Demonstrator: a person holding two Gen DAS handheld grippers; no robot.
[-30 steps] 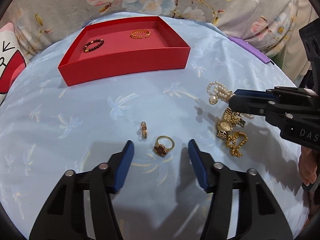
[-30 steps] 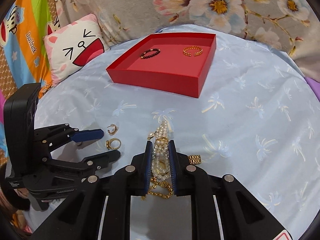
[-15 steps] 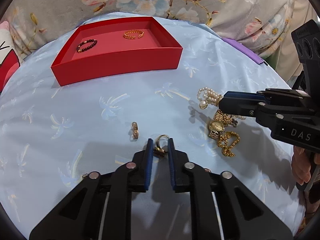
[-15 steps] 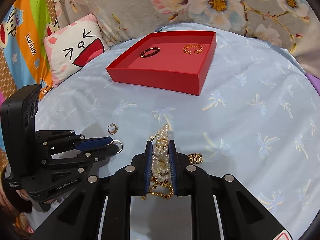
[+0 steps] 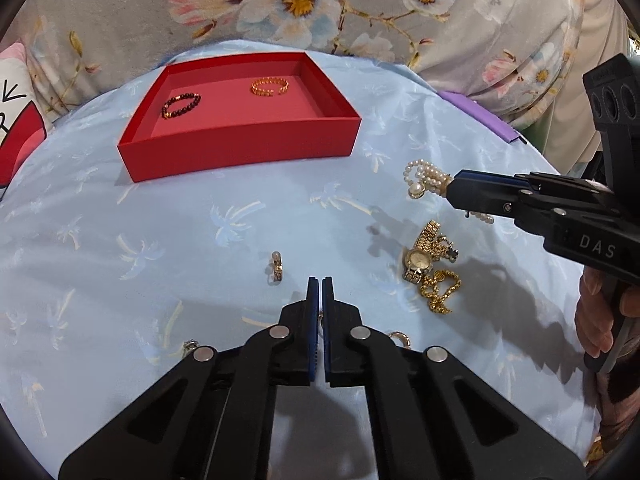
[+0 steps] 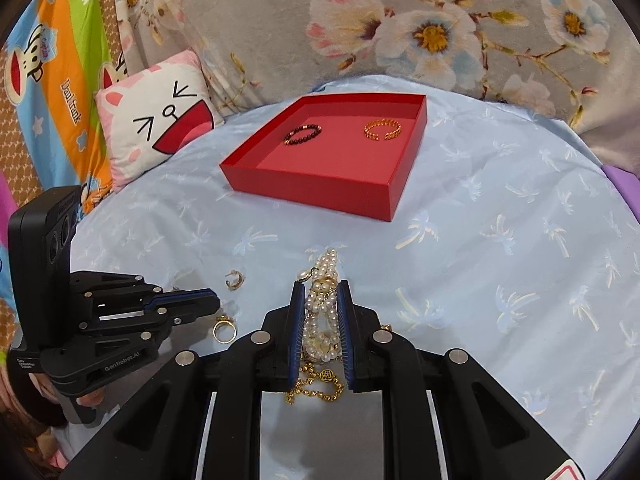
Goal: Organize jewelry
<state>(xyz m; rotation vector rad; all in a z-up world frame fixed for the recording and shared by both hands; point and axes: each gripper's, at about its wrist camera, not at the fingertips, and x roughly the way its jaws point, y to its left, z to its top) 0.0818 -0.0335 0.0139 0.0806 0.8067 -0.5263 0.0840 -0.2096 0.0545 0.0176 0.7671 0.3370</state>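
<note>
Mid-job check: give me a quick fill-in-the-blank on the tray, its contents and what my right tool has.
1. The tray on the cloth is coloured ___.
2. It holds ___ pieces: a dark beaded bracelet and a gold bangle.
3. The right tool is shut on a strand made of ___.
4. The gold watch lies on the cloth, outside the ___.

Missing words: red; two; pearls; tray
</note>
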